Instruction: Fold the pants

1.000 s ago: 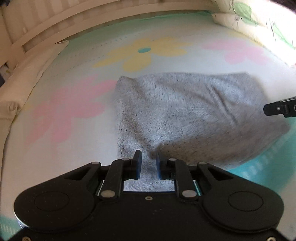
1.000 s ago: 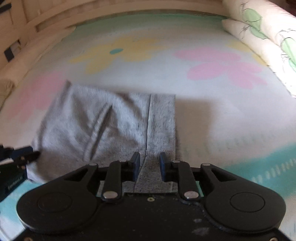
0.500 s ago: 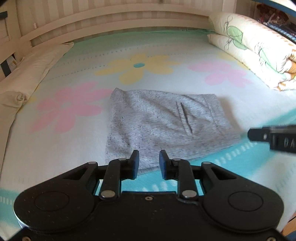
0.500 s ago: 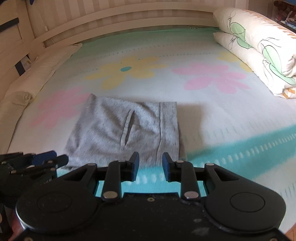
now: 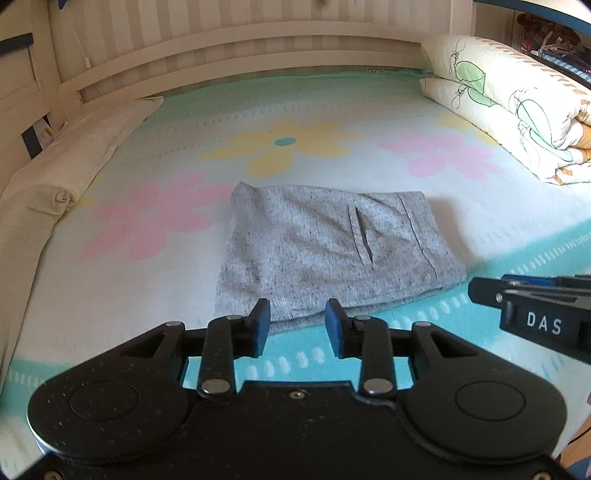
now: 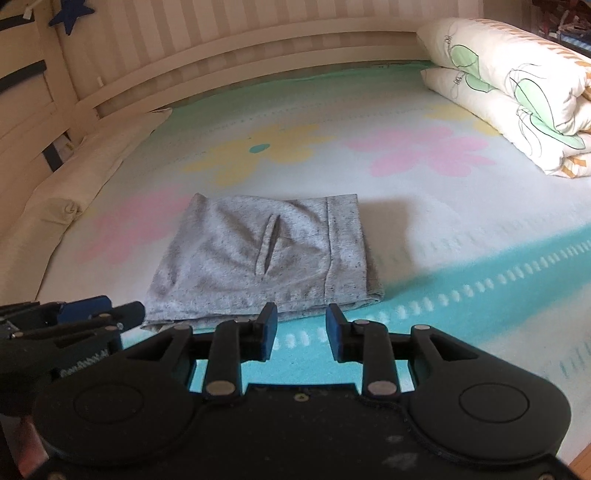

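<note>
Blue pads on both tools, jaws spread, nothing between them. Left gripper (image 5: pixel 297 325): fingers apart with teal sheet showing in the gap, tips just short of the near edge of the pants (image 5: pixel 328 254), not touching cloth. Right gripper (image 6: pixel 301 326): same spread, likewise clear of the fabric, tips near the front hem.

Pants: grey marl, folded into a compact rectangle, lying flat on the bed sheet (image 5: pixel 110 295), straddling the white field and the teal band at the near side. Pocket slit faces up; waistband seam runs along the right-hand side of the bundle. Layered edges visible along the near side in the right wrist view (image 6: pixel 258 254).

Surroundings: sheet printed with a yellow flower (image 5: pixel 284 146) and pink flowers beyond the bundle. Cream pillow (image 5: pixel 62 173) along the left edge. Rolled quilt (image 5: pixel 517 107) with green leaf print at far right. Slatted headboard (image 5: pixel 240 55) at the back. Nothing lies between jaws and pants.

View differences: left wrist view catches the right gripper entering from the right edge, lettering "DAS" on its body. Right wrist view shows the left gripper (image 6: pixel 122 312) at lower left, beside the bundle's near-left corner, plus a blue star (image 6: pixel 70 16) on the frame upper left
</note>
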A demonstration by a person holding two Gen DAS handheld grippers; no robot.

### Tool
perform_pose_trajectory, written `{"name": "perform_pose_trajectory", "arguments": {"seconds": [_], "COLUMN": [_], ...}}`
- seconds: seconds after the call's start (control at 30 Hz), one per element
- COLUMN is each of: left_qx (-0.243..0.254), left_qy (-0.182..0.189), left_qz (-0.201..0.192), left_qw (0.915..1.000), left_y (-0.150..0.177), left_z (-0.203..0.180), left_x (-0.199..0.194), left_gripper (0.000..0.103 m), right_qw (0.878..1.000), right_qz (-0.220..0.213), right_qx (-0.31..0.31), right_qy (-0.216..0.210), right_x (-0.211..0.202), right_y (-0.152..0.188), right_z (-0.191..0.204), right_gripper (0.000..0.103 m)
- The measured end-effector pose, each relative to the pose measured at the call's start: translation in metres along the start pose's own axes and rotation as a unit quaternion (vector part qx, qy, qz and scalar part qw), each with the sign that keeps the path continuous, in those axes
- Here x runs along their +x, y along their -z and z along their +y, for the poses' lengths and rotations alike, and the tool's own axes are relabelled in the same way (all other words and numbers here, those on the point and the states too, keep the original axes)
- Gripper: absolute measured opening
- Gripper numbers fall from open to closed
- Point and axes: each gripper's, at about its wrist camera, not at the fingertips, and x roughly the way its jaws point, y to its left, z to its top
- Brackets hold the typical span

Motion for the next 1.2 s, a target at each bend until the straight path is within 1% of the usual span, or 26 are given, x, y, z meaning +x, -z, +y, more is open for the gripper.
{"name": "perform_pose_trajectory", "arguments": {"seconds": [0.2,0.37,1.2], "left_qx": [0.001,-0.011,-0.022], "left_qy": [-0.006,-0.005,-0.01], "left_qz": [0.004,0.012,0.019], "left_qw": [1.0,0.9998,0.9995], "left_y": [0.0036,0.0051,0.0052], "left_z": [-0.0017,0.0007,0.0026], "left_x": [0.0003,0.002,0.002], "left_gripper": [0.043,0.043,0.043], "right_qw": [1.0,1.0,1.0], "right_qz": [-0.009,-0.003,0.002], "right_qx": [-0.004,-0.005,-0.009], "right_qy": [-0.001,-0.002,-0.003], "right_x": [-0.0064,-0.0051,-0.0036], "right_y": [-0.0022,-0.0016,-0.0001], "right_z": [0.0019,0.0011,0.003], "right_gripper": [0.032,0.032,0.032]}}
